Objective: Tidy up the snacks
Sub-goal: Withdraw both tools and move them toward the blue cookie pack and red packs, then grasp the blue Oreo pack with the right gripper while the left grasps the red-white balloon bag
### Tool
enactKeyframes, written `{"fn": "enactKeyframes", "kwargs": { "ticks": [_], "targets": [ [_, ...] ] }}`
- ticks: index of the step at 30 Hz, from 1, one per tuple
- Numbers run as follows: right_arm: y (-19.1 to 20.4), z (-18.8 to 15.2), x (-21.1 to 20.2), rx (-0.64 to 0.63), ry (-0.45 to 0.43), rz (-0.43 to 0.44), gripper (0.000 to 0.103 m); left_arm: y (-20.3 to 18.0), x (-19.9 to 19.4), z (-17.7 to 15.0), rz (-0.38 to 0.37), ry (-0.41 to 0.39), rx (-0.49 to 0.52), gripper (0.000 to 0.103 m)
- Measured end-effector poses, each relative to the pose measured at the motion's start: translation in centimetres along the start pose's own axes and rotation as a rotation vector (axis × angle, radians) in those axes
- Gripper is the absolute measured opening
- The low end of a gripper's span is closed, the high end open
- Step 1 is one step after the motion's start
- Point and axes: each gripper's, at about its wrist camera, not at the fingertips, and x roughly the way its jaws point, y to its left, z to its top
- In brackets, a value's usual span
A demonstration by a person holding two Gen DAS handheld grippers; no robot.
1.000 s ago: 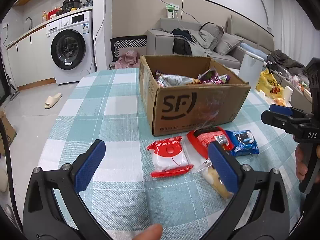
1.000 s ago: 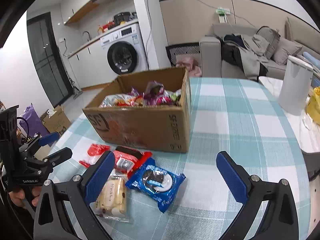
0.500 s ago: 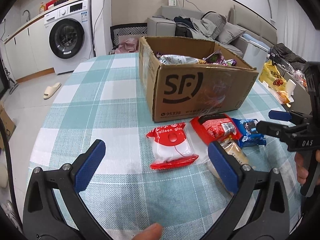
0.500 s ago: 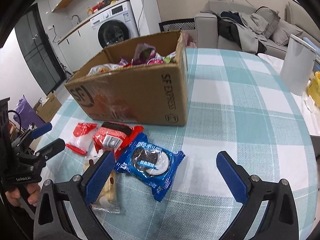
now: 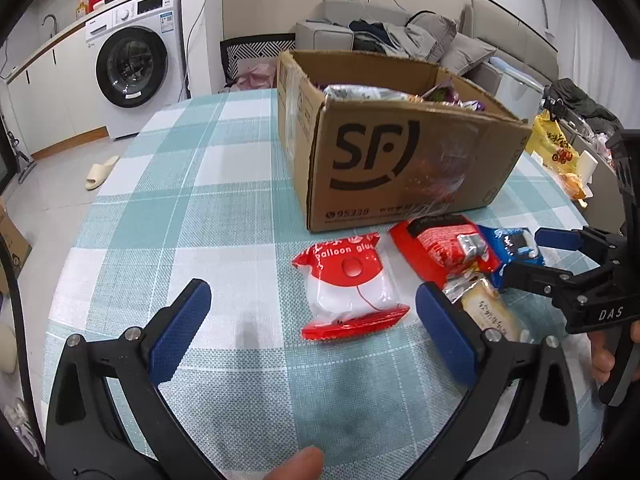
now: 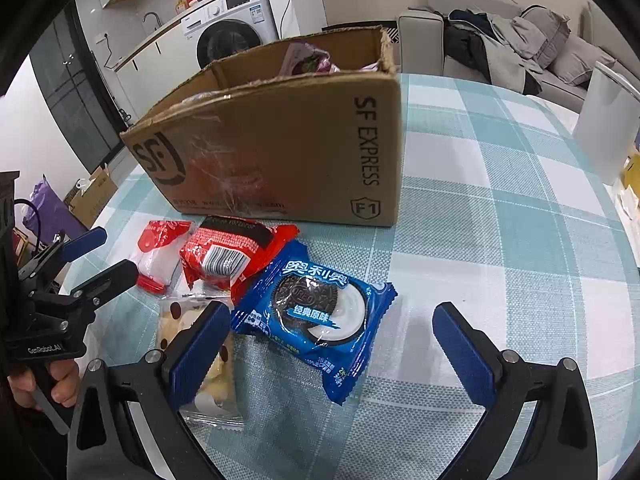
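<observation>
Two wrist views of a counter (image 5: 224, 208) covered by a teal-and-white checked cloth. An open brown cardboard box (image 5: 404, 168) printed "SF" stands on it and holds several wrapped snacks, seen only over its rim. Four packets lie on the cloth just in front of the box.

From the left: a red-and-white plastic packet marked "balloon glue" (image 5: 352, 284); a red foil snack packet with a barcode label (image 6: 228, 256), its upper edge close to the foot of the box; a blue Oreo biscuit packet (image 6: 316, 312), whose left edge overlaps the red foil packet; and a clear packet of pale yellow cakes (image 6: 208, 364), lying nearest the viewer, partly under the red foil packet.

The left hand-held gripper (image 5: 316, 332) has its blue-padded fingers spread wide and holds nothing; the balloon-glue packet lies between and just beyond its fingertips.

The right hand-held gripper (image 6: 332, 352) is likewise spread wide and empty, with the Oreo packet lying between its fingers; its left pad covers part of the cake packet.

Each view shows the other gripper at its edge, gripped by a hand (image 6: 44, 384).
</observation>
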Motion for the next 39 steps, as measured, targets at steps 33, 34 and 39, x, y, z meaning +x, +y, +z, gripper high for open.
{"fn": "enactKeyframes", "kwargs": {
  "ticks": [33, 34, 39],
  "targets": [
    [-0.3, -0.1, -0.4, -0.016, -0.009, 0.020, 0.054, 0.6, 2.2, -0.6, 0.009, 0.069, -0.019, 0.102],
    [-0.2, -0.1, -0.6, -0.019, -0.016, 0.021, 0.051, 0.5, 2.2, -0.6, 0.003, 0.070, -0.019, 0.102],
    [-0.6, 0.1, -0.7, -0.006, -0.029, 0.029, 0.047, 0.5, 2.2, -0.5, -0.006, 0.062, -0.027, 0.102]
  ]
}}
